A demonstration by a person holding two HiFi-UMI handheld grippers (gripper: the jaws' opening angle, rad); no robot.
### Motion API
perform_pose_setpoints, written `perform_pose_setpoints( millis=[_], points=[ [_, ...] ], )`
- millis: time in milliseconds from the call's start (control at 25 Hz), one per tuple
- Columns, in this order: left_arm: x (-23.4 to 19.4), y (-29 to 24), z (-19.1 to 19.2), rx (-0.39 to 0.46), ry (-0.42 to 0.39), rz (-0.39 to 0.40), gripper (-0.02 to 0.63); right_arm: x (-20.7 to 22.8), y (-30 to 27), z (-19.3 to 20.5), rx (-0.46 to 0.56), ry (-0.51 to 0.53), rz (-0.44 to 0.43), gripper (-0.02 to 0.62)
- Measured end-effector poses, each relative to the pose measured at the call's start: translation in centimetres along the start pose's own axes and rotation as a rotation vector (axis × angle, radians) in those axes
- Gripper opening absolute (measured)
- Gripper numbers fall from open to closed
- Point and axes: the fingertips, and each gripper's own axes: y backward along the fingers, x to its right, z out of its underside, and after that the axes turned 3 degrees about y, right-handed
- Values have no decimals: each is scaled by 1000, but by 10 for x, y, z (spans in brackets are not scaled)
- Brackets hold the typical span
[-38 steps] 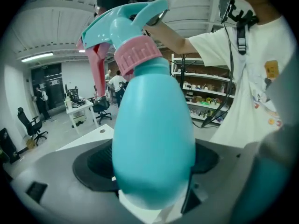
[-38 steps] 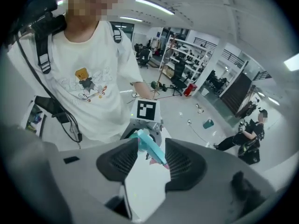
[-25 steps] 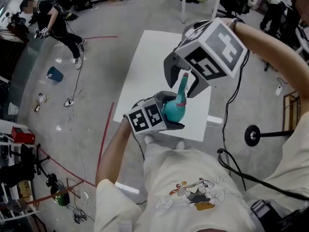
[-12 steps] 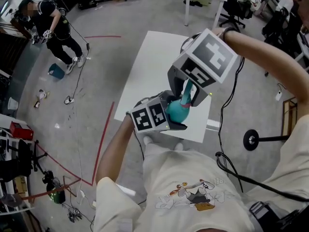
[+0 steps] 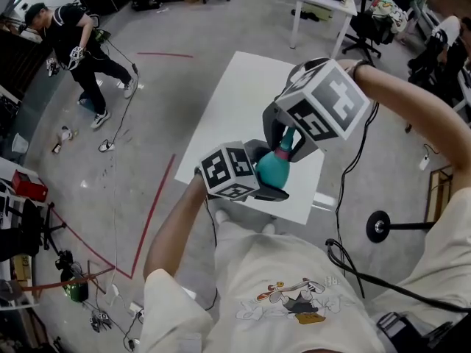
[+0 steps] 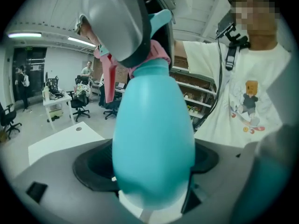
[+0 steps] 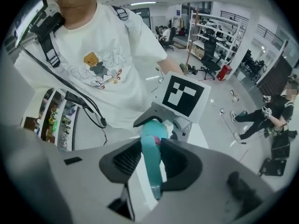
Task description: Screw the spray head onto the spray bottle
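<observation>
Spray bottle is clenched in my left gripper so my right gripper, jaws closing round the spray head, can twist it.

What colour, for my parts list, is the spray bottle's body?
Plain teal; the spray bottle shows best in the left gripper view.

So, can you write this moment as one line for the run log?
left gripper: shut on bottle | right gripper: jaws closing, head between them | head: sits on bottle top, tightness unclear
</observation>
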Motion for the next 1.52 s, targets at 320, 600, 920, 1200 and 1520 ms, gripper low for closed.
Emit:
perform_pose_setpoints(
  millis=[320, 600, 920, 1200, 1520],
  points=[
    [-2, -9, 3, -66, 131, -30, 439, -4, -8, 12, -175, 76, 71, 132],
    [-22, -6, 2, -101, 262, -162, 439, 5, -9, 31, -314, 96, 124, 132],
    [-62, 7, 8, -171, 231, -510, 440, 15, -8, 43, -337, -59, 164, 132],
    [-91, 27, 5, -126, 235, -837, 442, 27, -1, 49, -272, -305, 211, 132],
    [-110, 48, 7, -70, 264, -1138, 445, 39, 4, 47, -197, -553, 262, 132]
  ],
)
